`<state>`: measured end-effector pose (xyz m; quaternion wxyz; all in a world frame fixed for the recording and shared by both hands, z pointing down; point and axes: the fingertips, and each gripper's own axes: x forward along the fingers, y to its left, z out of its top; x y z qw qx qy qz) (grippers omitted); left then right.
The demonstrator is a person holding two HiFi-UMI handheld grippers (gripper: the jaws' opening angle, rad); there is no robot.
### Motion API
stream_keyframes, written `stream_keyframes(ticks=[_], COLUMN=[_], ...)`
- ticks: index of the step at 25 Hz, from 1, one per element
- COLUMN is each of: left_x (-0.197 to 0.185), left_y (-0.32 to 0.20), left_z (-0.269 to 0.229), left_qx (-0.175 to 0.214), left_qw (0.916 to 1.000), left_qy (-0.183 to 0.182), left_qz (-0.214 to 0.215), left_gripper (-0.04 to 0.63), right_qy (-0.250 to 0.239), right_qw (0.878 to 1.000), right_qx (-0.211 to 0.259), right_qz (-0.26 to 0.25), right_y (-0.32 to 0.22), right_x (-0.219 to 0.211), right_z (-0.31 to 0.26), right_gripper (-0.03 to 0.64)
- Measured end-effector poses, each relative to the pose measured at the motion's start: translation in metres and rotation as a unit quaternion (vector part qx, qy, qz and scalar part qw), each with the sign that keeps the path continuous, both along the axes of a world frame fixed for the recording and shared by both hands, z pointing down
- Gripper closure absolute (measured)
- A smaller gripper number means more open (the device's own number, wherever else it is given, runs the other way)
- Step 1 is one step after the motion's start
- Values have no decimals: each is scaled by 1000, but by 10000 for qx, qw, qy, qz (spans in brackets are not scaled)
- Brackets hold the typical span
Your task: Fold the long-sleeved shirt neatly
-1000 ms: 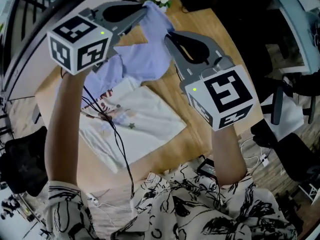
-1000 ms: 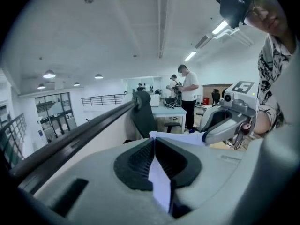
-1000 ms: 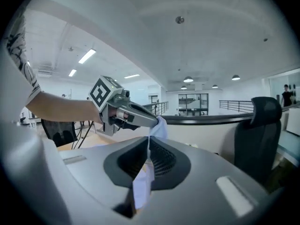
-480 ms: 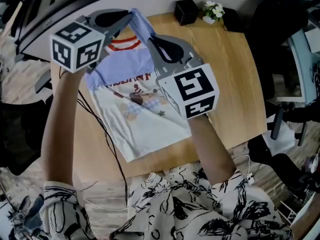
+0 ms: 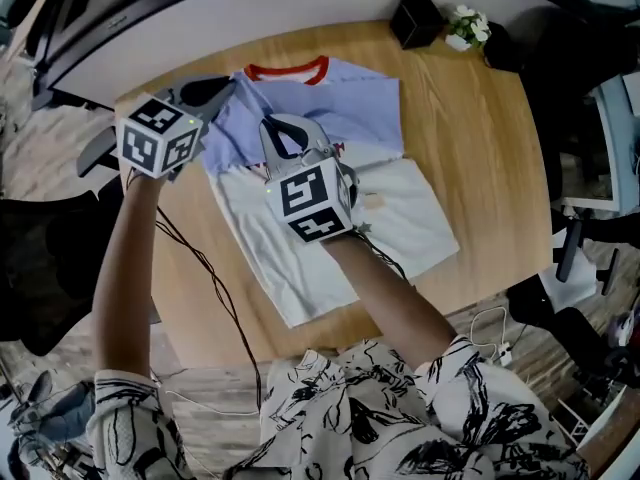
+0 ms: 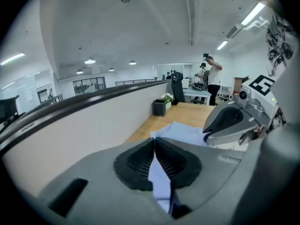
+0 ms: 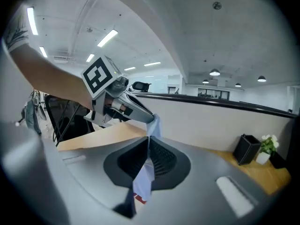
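Blue shirt [image 5: 350, 98] cloth I'm pinching tight in left gripper [image 5: 228, 86] and right gripper [image 5: 270, 126] jaws; uneven lowering is risking a skewed fold.

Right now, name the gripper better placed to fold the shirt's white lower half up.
Probably right: the right gripper sits over the middle of the shirt; the left gripper grips its side edge. Both must release first.

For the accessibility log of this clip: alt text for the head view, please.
From above, the left gripper and right gripper each pinch pale blue fabric of a red-collared shirt lying on a wooden table, jaws shut. A black box and small flower pot stand at its far edge.
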<state>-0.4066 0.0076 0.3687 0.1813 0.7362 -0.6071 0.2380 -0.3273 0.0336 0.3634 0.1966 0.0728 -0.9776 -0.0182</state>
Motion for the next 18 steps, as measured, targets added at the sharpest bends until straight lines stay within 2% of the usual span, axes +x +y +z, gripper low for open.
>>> stream_keyframes(ticks=[2, 5, 10, 15, 18], left_x=[-10, -34, -55, -72, -83], left_y=[16, 37, 59, 73, 76], left_z=[32, 75, 124, 153, 162], left_qx=[-172, -475, -902, -1191, -1188], left_qw=[9998, 9989, 9959, 9927, 9921], left_qy=[7, -27, 31, -37, -56], left_qz=[76, -28, -97, -184, -401], left_gripper=[575, 571, 574, 574, 572], right_qy=[270, 715, 1328, 1566, 1588], right_qw=[9996, 9970, 9898, 9859, 9857], right_qx=[-91, -203, -124, -272, -419], right_qz=[-80, -229, -495, -524, -372], right_y=[12, 32, 65, 80, 84], right_x=[-10, -31, -61, -76, -84], right_z=[28, 68, 120, 149, 156], right_gripper=[595, 595, 594, 594, 594])
